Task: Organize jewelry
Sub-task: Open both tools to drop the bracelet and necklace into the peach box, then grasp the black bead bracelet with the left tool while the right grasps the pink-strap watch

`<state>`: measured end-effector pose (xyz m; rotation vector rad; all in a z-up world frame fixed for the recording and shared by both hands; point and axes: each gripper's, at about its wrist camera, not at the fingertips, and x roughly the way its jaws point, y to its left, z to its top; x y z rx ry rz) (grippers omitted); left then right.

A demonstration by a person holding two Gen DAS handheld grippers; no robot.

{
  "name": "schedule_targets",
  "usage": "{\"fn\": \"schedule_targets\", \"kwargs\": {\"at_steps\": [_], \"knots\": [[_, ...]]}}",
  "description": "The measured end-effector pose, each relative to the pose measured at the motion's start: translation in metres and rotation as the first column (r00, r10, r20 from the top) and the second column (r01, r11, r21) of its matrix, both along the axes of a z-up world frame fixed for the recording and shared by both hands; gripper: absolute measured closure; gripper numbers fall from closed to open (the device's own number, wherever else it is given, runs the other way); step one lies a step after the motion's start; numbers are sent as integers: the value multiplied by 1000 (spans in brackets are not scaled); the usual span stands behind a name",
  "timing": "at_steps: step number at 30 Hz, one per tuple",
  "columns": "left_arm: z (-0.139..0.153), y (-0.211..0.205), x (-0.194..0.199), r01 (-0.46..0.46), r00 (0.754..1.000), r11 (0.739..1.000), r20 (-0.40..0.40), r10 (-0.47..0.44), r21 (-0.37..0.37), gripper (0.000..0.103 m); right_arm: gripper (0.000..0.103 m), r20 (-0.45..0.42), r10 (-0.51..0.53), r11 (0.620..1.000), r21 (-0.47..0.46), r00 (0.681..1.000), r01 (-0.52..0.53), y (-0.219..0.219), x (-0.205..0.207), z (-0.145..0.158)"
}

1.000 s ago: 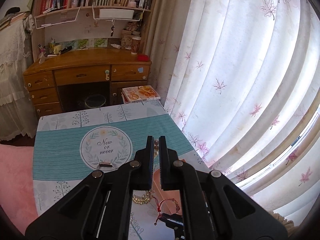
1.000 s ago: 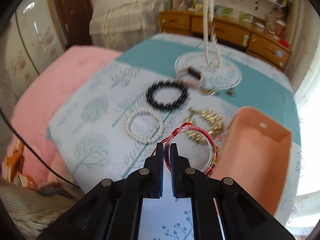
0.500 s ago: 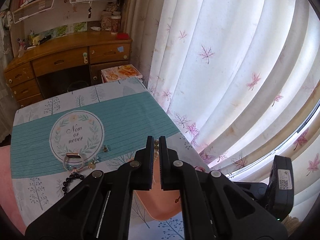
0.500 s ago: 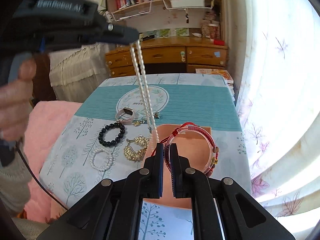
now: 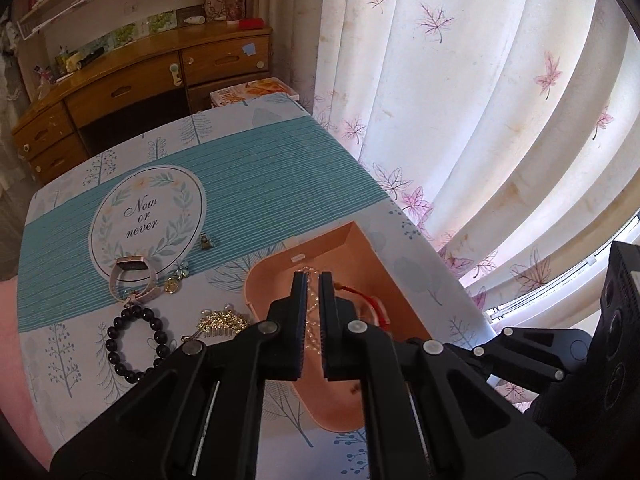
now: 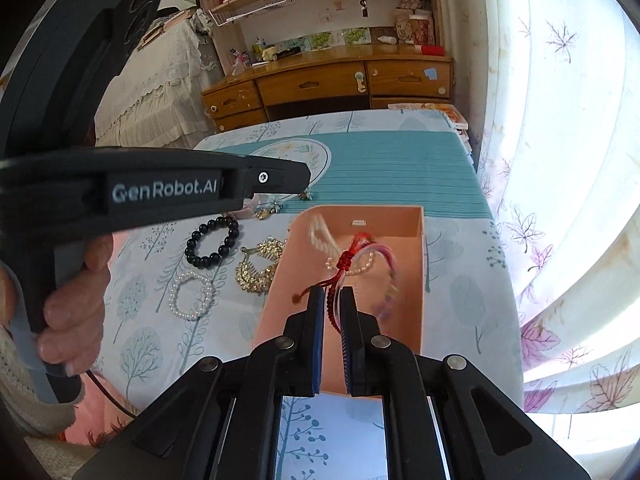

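A peach box (image 5: 362, 256) (image 6: 400, 216) stands on the tablecloth. My left gripper (image 5: 313, 280) hangs over it, jaws slightly apart, with a pearl necklace (image 5: 310, 320) (image 6: 322, 234) dropping between them into the box. My right gripper (image 6: 332, 294) is slightly open over the box, with a red-and-pink cord bracelet (image 6: 360, 252) (image 5: 372, 304) falling from it, blurred. On the cloth lie a black bead bracelet (image 5: 134, 344) (image 6: 212, 240), a gold hair comb (image 5: 222, 322) (image 6: 258, 268), a small pearl bracelet (image 6: 191, 296) and a pink watch (image 5: 132, 276).
Small charms (image 5: 174, 286) and a little earring (image 5: 207, 242) lie by the round print. A curtain (image 5: 460, 100) hangs close on the right. A wooden desk (image 5: 140, 76) and bookshelves stand behind the table. Pink bedding (image 5: 12, 360) borders the table's left side.
Both grippers moved over the box and tilted down. The jaws of both parted a little; the pearl necklace and the red bracelet are dropping into the box.
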<state>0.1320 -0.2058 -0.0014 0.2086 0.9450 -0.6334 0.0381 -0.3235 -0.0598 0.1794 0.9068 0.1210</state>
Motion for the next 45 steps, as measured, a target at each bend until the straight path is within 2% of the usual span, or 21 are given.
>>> {"fn": "schedule_targets", "kwargs": {"at_steps": [2, 4, 5, 7, 9, 11, 18, 22, 28, 39, 45], "knots": [[-3, 5, -1, -19, 1000, 1000, 9, 19, 20, 98, 90, -1, 2, 1000, 5, 1000, -2, 2, 2, -4], [-4, 11, -4, -40, 999, 999, 26, 39, 37, 89, 73, 6, 4, 1000, 14, 1000, -4, 3, 1, -8], [-5, 14, -5, -51, 998, 998, 39, 49, 43, 84, 69, 13, 2, 1000, 16, 1000, -2, 3, 1, -8], [-2, 21, -10, -82, 994, 995, 77, 78, 49, 59, 65, 33, -3, 1000, 15, 999, 2, 4, -1, -7], [4, 29, -18, -115, 985, 992, 134, 108, 44, 47, 65, 37, 4, 1000, 17, 999, -4, 4, -2, -7], [9, 34, -24, -138, 976, 989, 176, 128, 50, 46, 65, 40, 3, 1000, 20, 999, -4, 5, -2, -8], [18, 48, -46, -186, 956, 981, 242, 167, 58, 46, 65, 34, -14, 998, 61, 999, 12, 1, -3, -9], [21, 55, -56, -200, 950, 979, 256, 182, 45, 46, 65, 35, -31, 995, 96, 999, 28, -1, -6, -10], [22, 66, -70, -230, 939, 972, 273, 211, 41, 46, 65, 49, -46, 994, 102, 998, 41, 5, -12, -7], [15, 100, -79, -272, 934, 962, 243, 263, 5, 46, 65, 78, -34, 997, 66, 996, 29, 31, -21, 1], [5, 130, -72, -335, 922, 942, 206, 327, 1, 46, 63, 96, 1, 1000, 29, 995, -4, 54, -19, 6]]}}
